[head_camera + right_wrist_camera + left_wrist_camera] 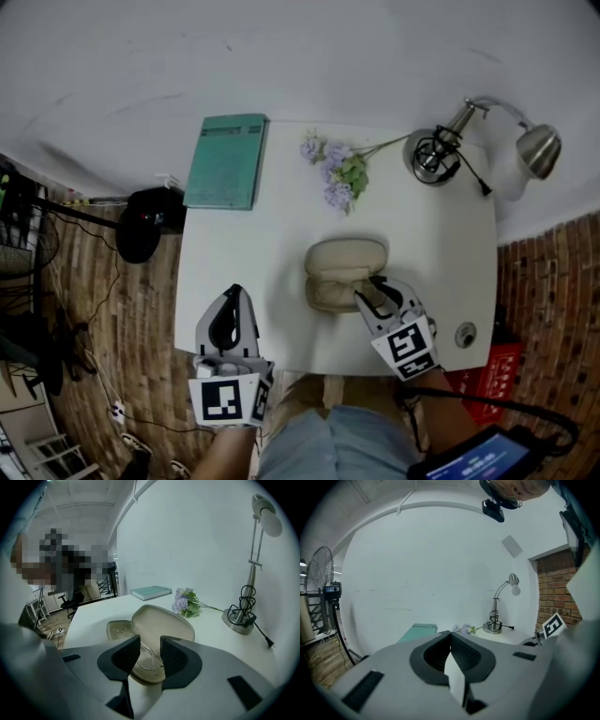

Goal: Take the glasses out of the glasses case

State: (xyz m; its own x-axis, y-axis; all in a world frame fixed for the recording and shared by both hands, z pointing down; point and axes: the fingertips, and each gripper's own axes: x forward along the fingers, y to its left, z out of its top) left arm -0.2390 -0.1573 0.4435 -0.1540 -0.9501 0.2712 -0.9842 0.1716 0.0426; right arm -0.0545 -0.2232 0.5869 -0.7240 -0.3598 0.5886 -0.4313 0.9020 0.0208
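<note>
Glasses (143,652): thin wire frame, lying inside the open glasses case (345,270). Case sits lower centre of the white table (246,262), lid flipped open toward the top of the head view, shell close to the table's bottom edge.

Right gripper (150,645): jaws spread, down over the case from the bottom-edge side. In the right gripper view the wire frame runs through the gap between the pads; pads not pinching it. Can't tell whether the wire touches either pad.

Left gripper (232,317): jaws pressed together, nothing between them. Sits at the table's lower-left corner, well apart from the case.

Clearance:
- Left of the case: bare tabletop out to the left edge, and up as far as the book.
- Right of the case: bare strip to the right edge, only a small round disc (465,334) near the lower-right corner.
- Above the case: fake flowers (336,174) near the lid, stems pointing toward the lamp.
- Teal book (227,160) in the upper-left corner, flush along the left edge.
- Desk lamp (439,152) in the upper-right corner, cord on its base, head hanging out past the right edge.

Brick-pattern floor (539,281) on both sides of the table.
</note>
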